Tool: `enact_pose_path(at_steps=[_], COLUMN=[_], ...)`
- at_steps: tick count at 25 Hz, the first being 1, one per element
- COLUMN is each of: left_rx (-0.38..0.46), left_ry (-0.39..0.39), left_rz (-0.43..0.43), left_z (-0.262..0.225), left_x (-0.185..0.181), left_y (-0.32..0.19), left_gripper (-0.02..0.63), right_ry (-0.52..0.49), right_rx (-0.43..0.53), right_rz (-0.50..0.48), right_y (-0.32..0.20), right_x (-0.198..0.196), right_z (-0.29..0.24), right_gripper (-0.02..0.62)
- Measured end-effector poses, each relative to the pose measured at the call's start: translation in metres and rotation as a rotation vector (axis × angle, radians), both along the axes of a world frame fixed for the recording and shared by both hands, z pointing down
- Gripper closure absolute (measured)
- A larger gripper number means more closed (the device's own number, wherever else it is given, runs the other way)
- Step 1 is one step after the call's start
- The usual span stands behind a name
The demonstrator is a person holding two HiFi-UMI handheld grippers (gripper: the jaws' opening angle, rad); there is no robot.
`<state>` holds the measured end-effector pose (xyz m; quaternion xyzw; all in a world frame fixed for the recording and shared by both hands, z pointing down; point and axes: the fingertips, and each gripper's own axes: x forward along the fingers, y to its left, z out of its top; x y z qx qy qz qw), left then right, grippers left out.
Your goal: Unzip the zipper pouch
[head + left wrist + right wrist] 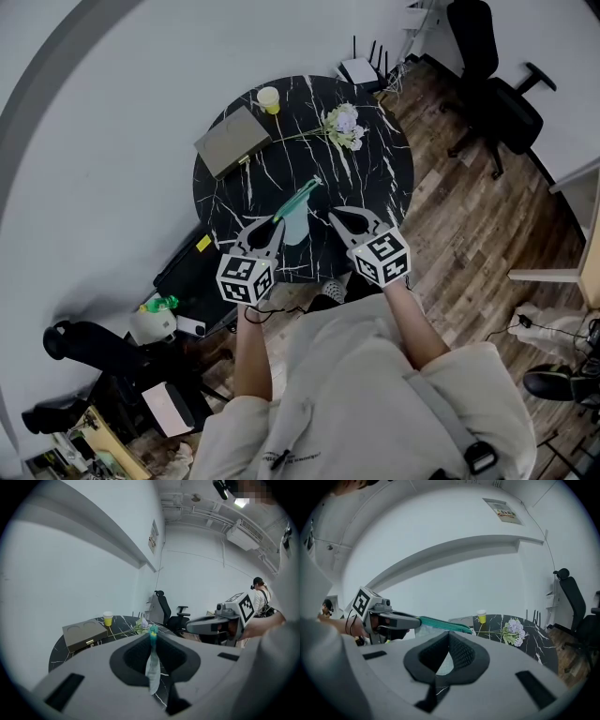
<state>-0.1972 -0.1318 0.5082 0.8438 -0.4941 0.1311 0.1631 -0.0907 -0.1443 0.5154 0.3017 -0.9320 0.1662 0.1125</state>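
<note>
A pale blue zipper pouch (296, 219) with a green zipper (301, 195) hangs over the near part of the round black marble table (375, 197). My left gripper (278, 222) is shut on its near end. In the left gripper view the pouch (152, 665) stands edge-on between the jaws of the left gripper (152, 638), with the teal zipper end on top. My right gripper (331, 216) is shut with nothing in it, a little to the right of the pouch. In the right gripper view the zipper (440, 623) runs from the left gripper (415, 619) past my right gripper (448, 633).
On the table's far side lie a tan flat box (232, 141), a yellow cup (269, 98) and a spray of pale flowers (343, 125). A black office chair (492, 89) stands at the back right on the wood floor. Bags and clutter sit on the floor at the left.
</note>
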Motion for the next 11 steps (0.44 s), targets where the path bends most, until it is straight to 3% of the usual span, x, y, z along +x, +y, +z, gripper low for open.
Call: enact_pose_path(at_steps=[11], left_rx=[0.004], left_ry=[-0.01], left_rz=[0.008], left_z=[-0.0012], left_x=[0.0003], left_y=[0.0051], left_gripper=[0.552], right_ry=[-0.007], right_rx=[-0.024], right_rz=[-0.002], right_y=[0.0067], right_x=[0.0], right_z=[0.0054], right_gripper=[0.591])
